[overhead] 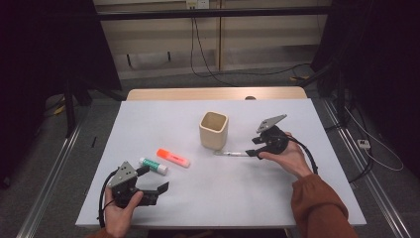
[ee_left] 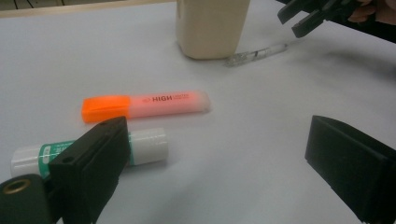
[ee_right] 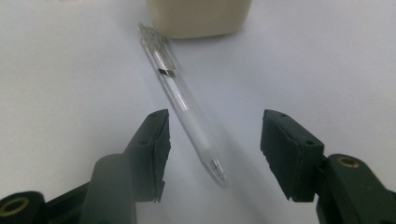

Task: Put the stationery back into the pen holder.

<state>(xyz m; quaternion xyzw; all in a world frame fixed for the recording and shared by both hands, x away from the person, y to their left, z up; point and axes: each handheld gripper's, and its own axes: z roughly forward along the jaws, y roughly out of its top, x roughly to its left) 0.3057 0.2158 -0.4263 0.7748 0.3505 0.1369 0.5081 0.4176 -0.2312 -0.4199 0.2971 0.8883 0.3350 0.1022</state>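
Observation:
A clear pen (overhead: 233, 153) lies on the white table (overhead: 297, 198) just right of a beige cup (overhead: 214, 130). My right gripper (overhead: 252, 147) is low over the pen's near end. In the right gripper view the pen (ee_right: 182, 100) runs between the two jaws of this gripper (ee_right: 217, 123), which stands open with a gap on each side, and the cup (ee_right: 201, 16) is beyond. My left gripper (overhead: 154, 179) is open and empty near the front left. An orange highlighter (ee_left: 144, 105) and a green-labelled glue stick (ee_left: 144, 147) lie just ahead of it.
The highlighter (overhead: 173, 157) and glue stick (overhead: 153, 166) lie side by side left of the cup. In the left gripper view the cup (ee_left: 210, 28), the pen (ee_left: 257, 53) and the right gripper (ee_left: 299, 18) sit at the far end. Cables trail on the floor around the table.

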